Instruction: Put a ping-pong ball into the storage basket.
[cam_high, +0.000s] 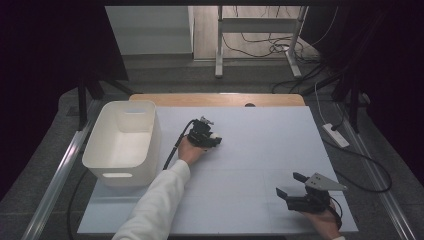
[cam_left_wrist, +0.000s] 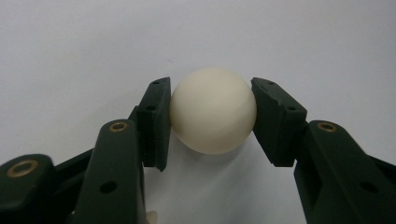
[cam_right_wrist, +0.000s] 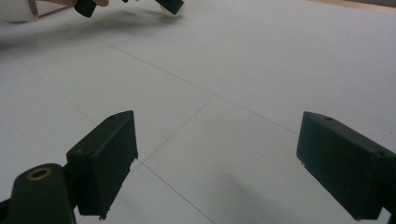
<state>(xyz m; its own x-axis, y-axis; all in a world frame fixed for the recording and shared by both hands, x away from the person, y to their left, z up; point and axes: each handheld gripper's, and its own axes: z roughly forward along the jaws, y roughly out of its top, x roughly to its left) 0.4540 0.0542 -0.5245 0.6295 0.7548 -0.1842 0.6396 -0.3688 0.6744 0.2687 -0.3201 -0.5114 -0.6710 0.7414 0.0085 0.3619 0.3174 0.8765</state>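
White tabletop (cam_high: 250, 165) runs under both my hands, with dark floor and cables beyond. At its left edge stands a white bin (cam_high: 122, 142), and what I can see of its inside looks bare. My right gripper (cam_high: 295, 189) hovers near the front right, jaws wide apart on nothing. My left gripper (cam_left_wrist: 212, 116) is clamped on the ball (cam_left_wrist: 213, 110), which sits on the table mid-left, pads at its widest girth. Smooth, round, probably light and hard, so I judge it could squirt out off-centre.
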